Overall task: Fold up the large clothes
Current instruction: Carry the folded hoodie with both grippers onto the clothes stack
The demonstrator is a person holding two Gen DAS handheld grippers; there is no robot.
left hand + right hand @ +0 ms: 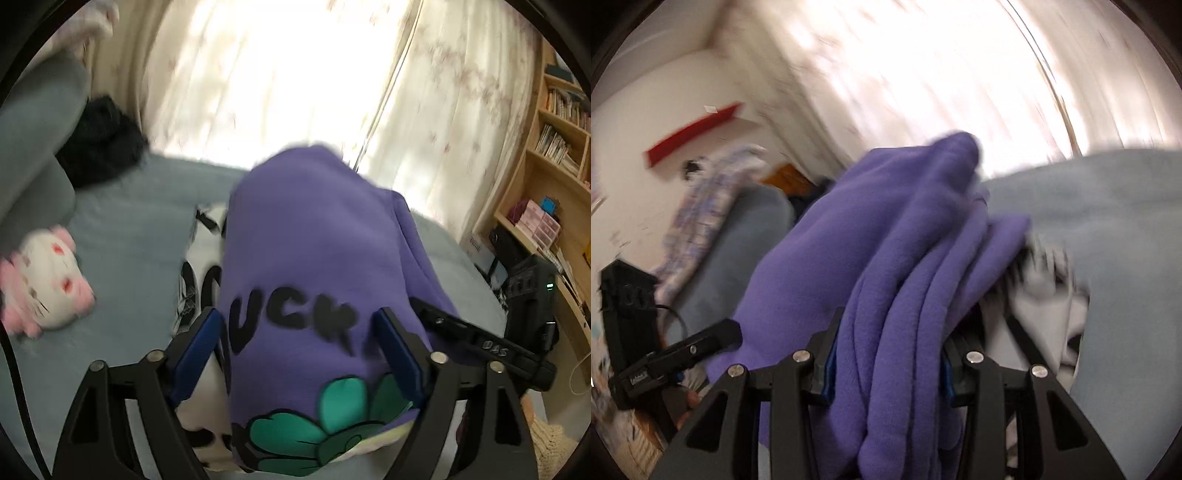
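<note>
A folded purple sweatshirt (pixel 314 240) with black letters and a green flower print hangs above the light blue bed (pixel 129 240). My left gripper (pixel 297 317) stands wide, its blue pads (pixel 199 350) pressing the two sides of the folded stack. In the right wrist view the same purple sweatshirt (pixel 886 240) shows as bunched layers, and my right gripper (pixel 905 321) is shut on them. The right gripper (pixel 480 347) also shows at the stack's right edge in the left wrist view. The left gripper (pixel 676 354) sits low left in the right wrist view. Both views are blurred.
A black-and-white garment (pixel 201 280) lies on the bed under the sweatshirt. A pink and white plush toy (pixel 48 284), a grey-blue cushion (pixel 37 147) and a dark garment (pixel 99 144) sit left. A bookshelf (pixel 554 147) and a black device (pixel 528 295) stand right. Bright curtains (pixel 295 74) hang behind.
</note>
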